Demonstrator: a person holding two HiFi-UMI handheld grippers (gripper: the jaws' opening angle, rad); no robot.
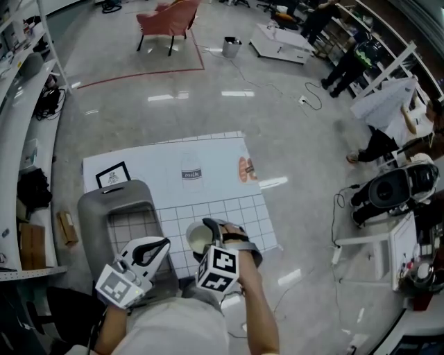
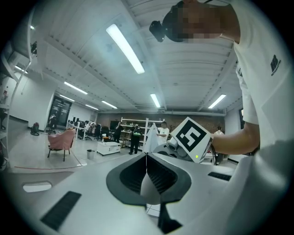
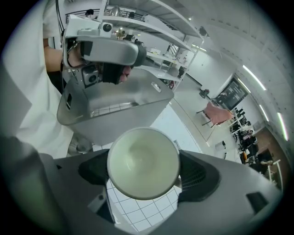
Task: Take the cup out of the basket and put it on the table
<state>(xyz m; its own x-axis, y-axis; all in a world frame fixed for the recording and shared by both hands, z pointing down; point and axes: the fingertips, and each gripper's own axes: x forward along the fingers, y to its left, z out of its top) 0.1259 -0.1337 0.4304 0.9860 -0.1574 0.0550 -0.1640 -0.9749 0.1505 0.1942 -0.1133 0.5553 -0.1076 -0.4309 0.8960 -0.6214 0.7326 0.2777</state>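
Note:
My right gripper (image 1: 207, 243) is shut on a pale cup (image 1: 196, 239), holding it by its sides just right of the grey basket (image 1: 114, 215) and above the gridded white mat (image 1: 229, 208). In the right gripper view the cup's (image 3: 143, 163) open mouth faces the camera and it looks empty, with the basket (image 3: 115, 108) behind it. My left gripper (image 1: 164, 244) hovers over the basket's near right corner. Its jaws (image 2: 147, 172) are pressed together with nothing between them. The right gripper's marker cube (image 2: 193, 137) shows just beyond them.
The mat carries a printed picture frame (image 1: 112, 175), a milk carton outline (image 1: 192, 173) and a round red print (image 1: 245, 168). Shelving (image 1: 21, 139) runs along the left. A red chair (image 1: 168, 17) and several people (image 1: 347, 62) stand farther off on the floor.

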